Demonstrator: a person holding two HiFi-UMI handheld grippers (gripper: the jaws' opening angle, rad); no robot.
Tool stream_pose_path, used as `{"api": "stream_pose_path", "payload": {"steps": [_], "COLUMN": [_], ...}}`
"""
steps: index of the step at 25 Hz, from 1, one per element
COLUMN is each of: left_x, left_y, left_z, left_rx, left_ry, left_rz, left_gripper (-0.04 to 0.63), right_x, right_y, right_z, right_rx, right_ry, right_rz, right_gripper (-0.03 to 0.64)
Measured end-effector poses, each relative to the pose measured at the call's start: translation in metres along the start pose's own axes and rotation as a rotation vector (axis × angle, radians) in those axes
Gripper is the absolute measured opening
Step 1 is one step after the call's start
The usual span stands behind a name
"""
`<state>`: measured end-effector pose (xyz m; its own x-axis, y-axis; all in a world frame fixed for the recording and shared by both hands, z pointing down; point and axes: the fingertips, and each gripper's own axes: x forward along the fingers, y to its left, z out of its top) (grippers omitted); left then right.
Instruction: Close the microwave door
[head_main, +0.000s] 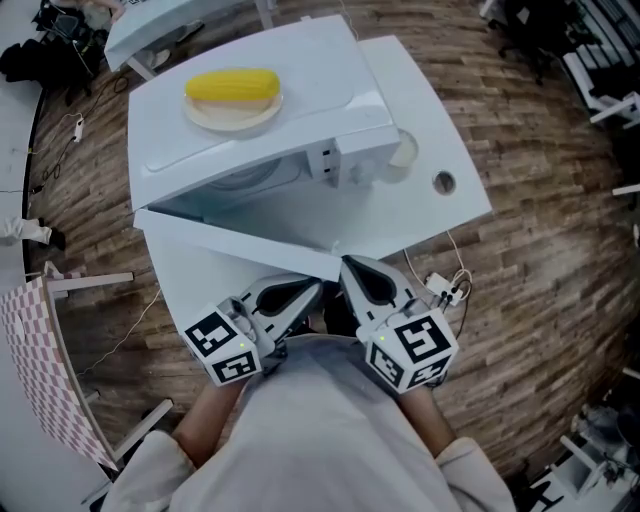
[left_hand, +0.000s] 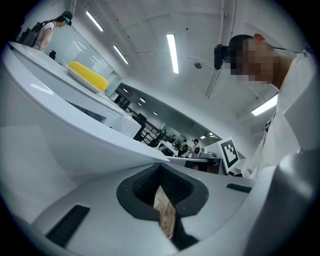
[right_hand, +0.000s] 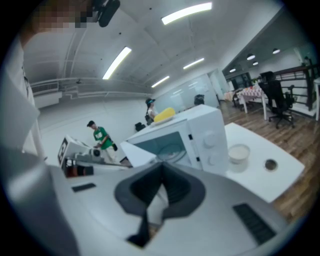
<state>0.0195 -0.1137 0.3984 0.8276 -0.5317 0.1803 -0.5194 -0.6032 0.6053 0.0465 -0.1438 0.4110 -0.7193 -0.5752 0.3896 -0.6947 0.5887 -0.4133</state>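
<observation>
The door of the microwave is hanging open, its long edge running from the hinge on the left to a free end just ahead of the left gripper and right gripper, both pinching closed on nothing, the right tip looking nearer.

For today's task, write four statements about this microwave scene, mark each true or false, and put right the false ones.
1. The microwave door stands open. True.
2. The corn cob lies inside the microwave. False: it lies on a plate on top of the microwave.
3. The left gripper and the right gripper each have their jaws together, with nothing between them. True.
4. The small white bowl stands on top of the microwave. False: it stands on the table, beside the microwave.
</observation>
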Motion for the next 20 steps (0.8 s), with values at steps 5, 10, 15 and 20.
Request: {"api": "stream_pose_path", "payload": {"steps": [5, 10, 15, 20], "left_x": [0.004, 0.006, 0.013, 0.017], "left_y": [0.000, -0.001, -0.001, -0.001], "left_z": [0.000, 0.000, 0.001, 0.004], "left_rx": [0.003, 0.032, 0.039, 0.047], "left_ry": [-0.003, 0.000, -0.005, -0.024], "left_rz": [0.015, 0.042, 0.056, 0.074], "left_gripper": [0.018, 0.018, 0.018, 0.018], "right_x": [0.001, 0.002, 0.006, 0.007], "right_y": [-0.001, -0.001, -0.004, -0.005], "right_z": [0.001, 0.003, 0.005, 0.009], "right_rx": [-0.006, -0.015, -0.021, -0.031], "right_ry": [0.006, 0.010, 0.009, 0.001], "right_rz": [0.019, 0.046, 0.080, 0.109], "right_gripper": [0.023, 0.023, 0.023, 0.023]}}
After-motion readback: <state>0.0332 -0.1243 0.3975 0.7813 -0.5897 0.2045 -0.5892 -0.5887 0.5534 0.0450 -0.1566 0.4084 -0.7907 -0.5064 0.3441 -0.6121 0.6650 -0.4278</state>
